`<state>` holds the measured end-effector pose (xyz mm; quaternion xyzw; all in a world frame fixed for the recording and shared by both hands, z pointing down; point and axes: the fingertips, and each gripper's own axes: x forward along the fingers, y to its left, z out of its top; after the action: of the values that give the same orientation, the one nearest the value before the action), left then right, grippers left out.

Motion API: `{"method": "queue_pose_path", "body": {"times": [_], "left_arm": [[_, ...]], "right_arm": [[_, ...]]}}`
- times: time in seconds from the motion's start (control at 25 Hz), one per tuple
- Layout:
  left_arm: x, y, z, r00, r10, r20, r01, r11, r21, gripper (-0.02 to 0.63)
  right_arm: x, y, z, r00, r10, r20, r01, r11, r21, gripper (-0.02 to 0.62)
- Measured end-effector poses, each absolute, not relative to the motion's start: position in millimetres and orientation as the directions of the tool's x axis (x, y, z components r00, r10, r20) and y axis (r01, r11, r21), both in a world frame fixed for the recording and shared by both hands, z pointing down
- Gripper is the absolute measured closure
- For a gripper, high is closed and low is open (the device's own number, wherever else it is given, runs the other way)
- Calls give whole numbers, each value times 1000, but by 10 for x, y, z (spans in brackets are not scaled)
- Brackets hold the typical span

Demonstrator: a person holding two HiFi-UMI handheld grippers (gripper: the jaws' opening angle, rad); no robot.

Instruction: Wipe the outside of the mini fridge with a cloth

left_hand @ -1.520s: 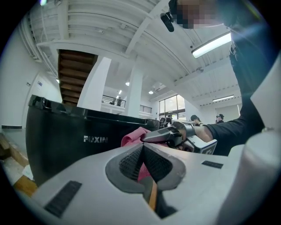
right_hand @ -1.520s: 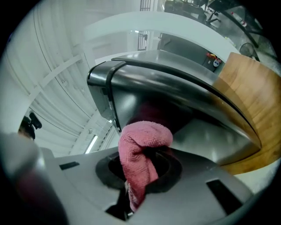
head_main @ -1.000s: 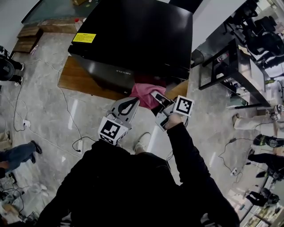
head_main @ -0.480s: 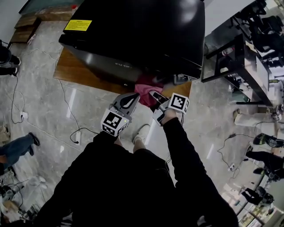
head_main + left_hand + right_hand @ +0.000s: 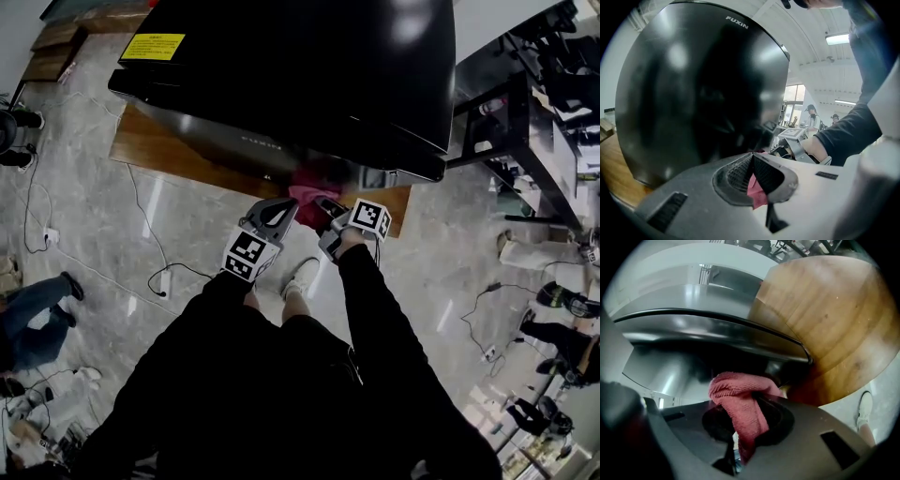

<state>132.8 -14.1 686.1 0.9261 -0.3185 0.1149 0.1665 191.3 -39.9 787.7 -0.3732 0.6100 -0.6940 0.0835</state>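
Observation:
The black mini fridge stands on a wooden board. It fills the left gripper view as a glossy door. A pink cloth is bunched low against the fridge's front, partly hidden under its top edge. My right gripper is shut on the cloth, close under the fridge's lower edge. My left gripper sits just left of it, jaws together with a pink corner of the cloth pinched between them.
The wooden board juts out beside the fridge over grey stone floor. Cables and a power strip lie at the left. A person's legs are at far left. A black desk frame and seated people are at the right.
The fridge has grown larger in view and now overhangs the cloth more. Both grippers have shifted slightly up and closer together, still at the cloth.

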Motion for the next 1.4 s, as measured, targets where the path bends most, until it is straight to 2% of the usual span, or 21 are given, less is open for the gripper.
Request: {"method": "queue_pose_path", "body": {"times": [0.4, 0.68, 0.8, 1.04, 1.2, 1.4], "left_arm": [[1294, -132, 7040, 760, -549, 349, -640, -727, 249, 600], [1261, -36, 6862, 751, -565, 340, -651, -718, 246, 600], [1210, 20, 6662, 746, -585, 318, -660, -710, 245, 600], [1110, 232, 5946, 757, -603, 252, -653, -705, 276, 600], [1081, 435, 5280, 785, -583, 211, -619, -721, 312, 600], [1113, 548, 4440, 776, -599, 197, -631, -734, 251, 600]], "right_arm": [[1923, -387, 8433, -683, -531, 501, -368, -342, -865, 540], [1899, -299, 8217, -691, -551, 468, -363, -296, -884, 540], [1781, -187, 7779, -728, -559, 397, -367, -171, -914, 540], [1611, 134, 6535, -801, -543, 252, -419, 208, -884, 540], [1622, 327, 5609, -830, -534, 163, -436, 438, -786, 540], [1754, 499, 4418, -851, -521, 55, -455, 683, -571, 540]]}}
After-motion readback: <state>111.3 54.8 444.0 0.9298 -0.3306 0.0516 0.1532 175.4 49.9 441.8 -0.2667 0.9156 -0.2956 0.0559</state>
